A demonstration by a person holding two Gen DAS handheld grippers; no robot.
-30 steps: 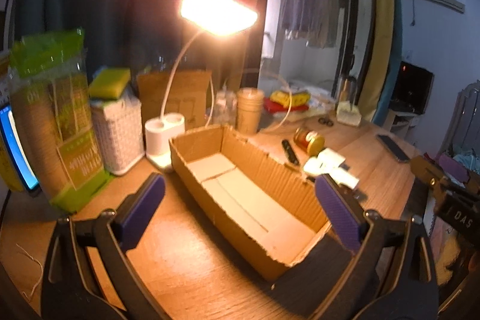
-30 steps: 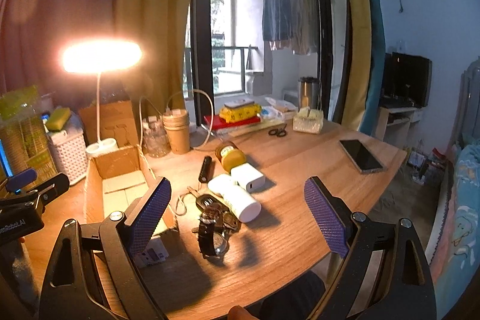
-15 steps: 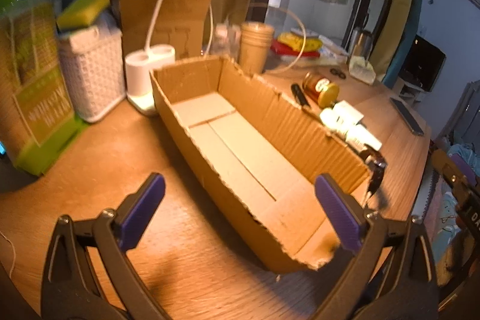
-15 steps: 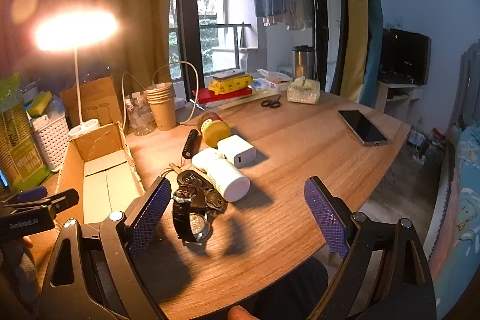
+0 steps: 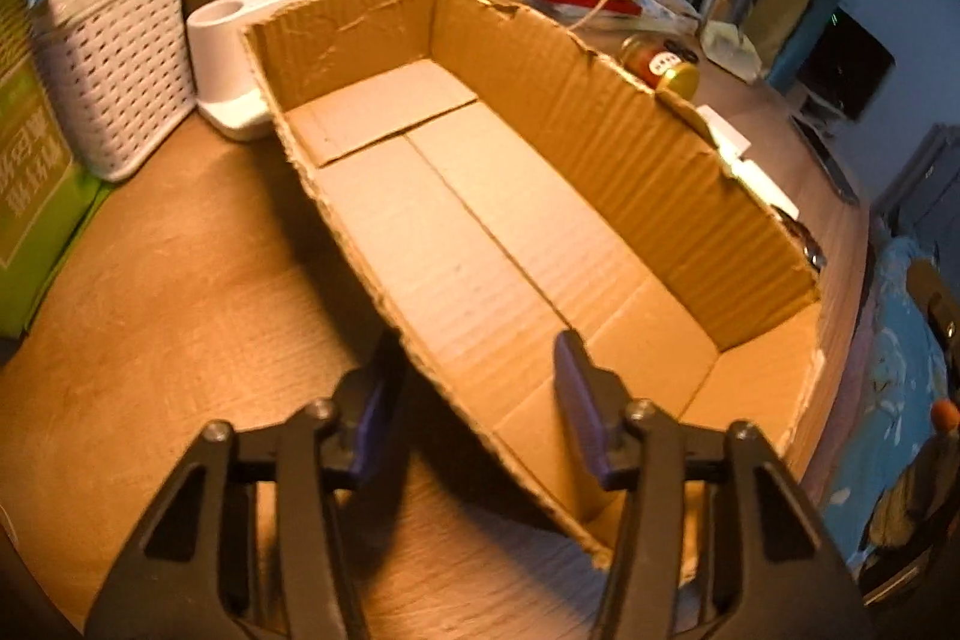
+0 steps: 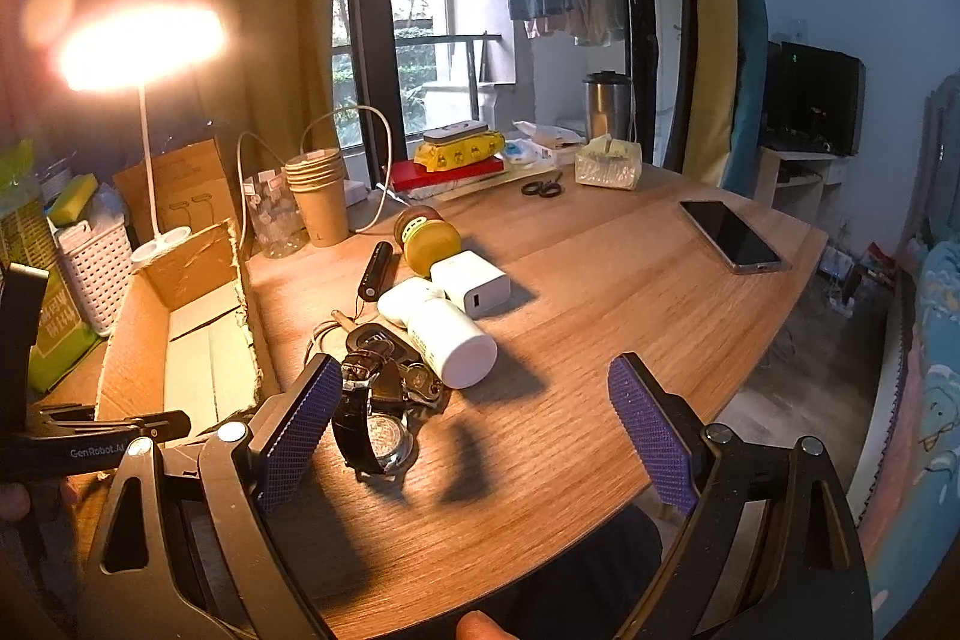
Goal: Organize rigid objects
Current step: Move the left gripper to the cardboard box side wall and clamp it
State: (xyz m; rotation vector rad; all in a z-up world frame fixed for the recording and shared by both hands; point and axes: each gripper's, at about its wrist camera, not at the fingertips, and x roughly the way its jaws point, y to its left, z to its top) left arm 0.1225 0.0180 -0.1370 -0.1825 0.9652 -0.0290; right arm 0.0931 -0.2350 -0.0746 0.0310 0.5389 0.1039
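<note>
An empty open cardboard box [image 5: 540,232] lies on the wooden desk; it also shows in the right wrist view [image 6: 198,340]. My left gripper [image 5: 474,400] straddles the box's near left wall, one finger outside and one inside, half closed with a gap still showing. My right gripper [image 6: 474,436] is open and empty above the desk's front. Just ahead of it lie a black wristwatch [image 6: 372,424], keys [image 6: 414,382], a white bottle [image 6: 450,340], a white charger [image 6: 471,283], a yellow-lidded jar [image 6: 429,238] and a black stick [image 6: 375,271].
A white basket [image 5: 114,64], a lamp base [image 5: 234,58] and a green pack [image 5: 30,184] stand left of the box. Paper cups [image 6: 321,202], books, scissors [image 6: 540,187] and a phone [image 6: 729,235] lie further back and right.
My left gripper moved forward and down onto the box's near wall and narrowed from wide open. My right gripper came slightly closer to the watch.
</note>
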